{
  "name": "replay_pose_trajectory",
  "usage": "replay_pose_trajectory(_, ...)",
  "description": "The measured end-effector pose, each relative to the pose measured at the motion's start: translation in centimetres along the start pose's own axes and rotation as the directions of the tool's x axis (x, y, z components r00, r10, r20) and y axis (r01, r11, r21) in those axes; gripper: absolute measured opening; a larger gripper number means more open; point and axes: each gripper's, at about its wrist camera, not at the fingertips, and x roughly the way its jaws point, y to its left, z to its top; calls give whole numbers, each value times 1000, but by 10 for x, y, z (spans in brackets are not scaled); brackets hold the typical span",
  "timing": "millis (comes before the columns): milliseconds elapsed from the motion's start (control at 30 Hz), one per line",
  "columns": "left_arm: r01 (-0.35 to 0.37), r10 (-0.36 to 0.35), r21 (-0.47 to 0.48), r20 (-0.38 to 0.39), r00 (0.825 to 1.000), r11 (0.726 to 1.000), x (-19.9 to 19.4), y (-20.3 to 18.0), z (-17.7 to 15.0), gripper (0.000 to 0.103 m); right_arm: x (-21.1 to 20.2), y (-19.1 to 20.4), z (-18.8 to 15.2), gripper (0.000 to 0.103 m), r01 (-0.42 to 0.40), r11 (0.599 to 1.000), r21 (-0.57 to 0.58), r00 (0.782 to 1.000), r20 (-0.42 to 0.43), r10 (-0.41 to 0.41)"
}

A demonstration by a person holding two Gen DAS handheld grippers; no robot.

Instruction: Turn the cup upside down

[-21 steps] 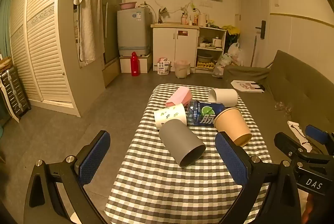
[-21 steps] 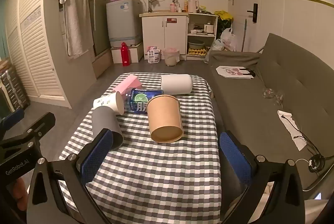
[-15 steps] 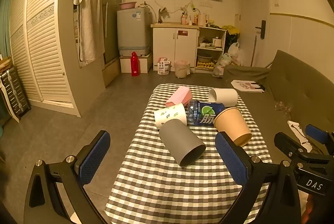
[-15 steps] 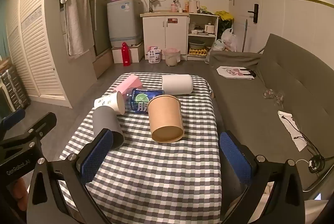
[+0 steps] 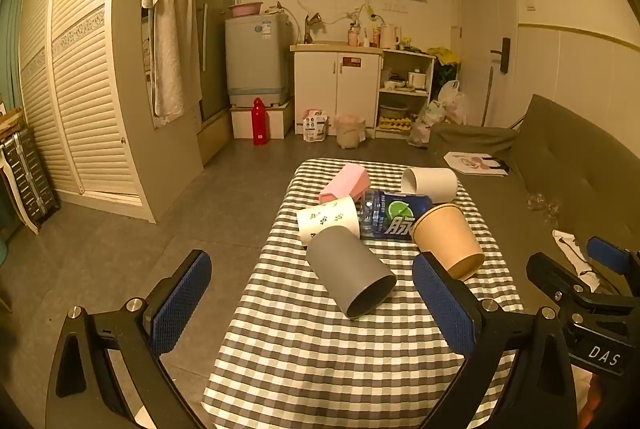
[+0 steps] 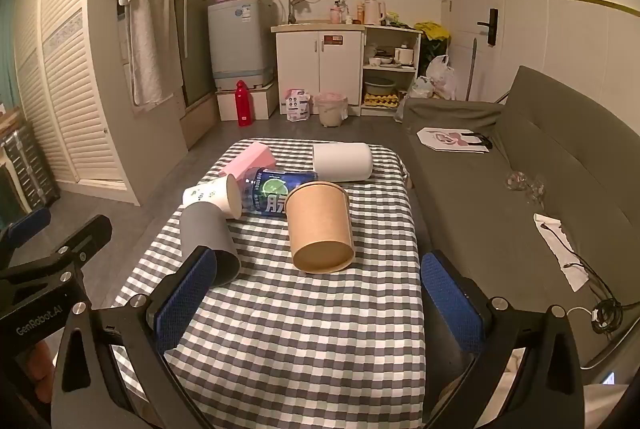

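A small table with a checked cloth (image 5: 320, 349) stands in the middle of the room, and the cups all lie on their sides on it. The gray cup (image 5: 349, 275) is the closest one in the left wrist view. Its open mouth points toward the camera and a bit to the right. Just behind it lies a white cup with green leaves (image 5: 329, 220), and the two touch. A blue bottle (image 5: 394, 215) with a lime on its label lies next to the leaf cup. Behind the bottle are a pink cup (image 5: 346, 183) and a plain white cup (image 5: 430, 183), side by side but apart.

The brown paper cup (image 6: 320, 227) lies on the right side of the cloth, with its flat bottom turned toward the right wrist camera. Its rim end rests against the bottle.

The left gripper (image 5: 312, 293) is wide open and holds nothing — its blue pads sit on each side of the gray cup in the picture, but they are in front of it and do not touch it. The right gripper (image 6: 316, 293) is wide open too, and it holds nothing. It hangs over the near part of the cloth, in front of the brown cup.

A gray sofa (image 6: 540, 165) runs along the right side of the table, and a red bottle (image 5: 259, 121) stands on the floor far behind.
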Motion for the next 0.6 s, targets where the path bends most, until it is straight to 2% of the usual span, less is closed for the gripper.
replay_pose_trajectory(600,-2,2,1,-3,1000,1000,0,0,0,103,-2,6,-1,103,1,1000,-1,1000,-3,-1)
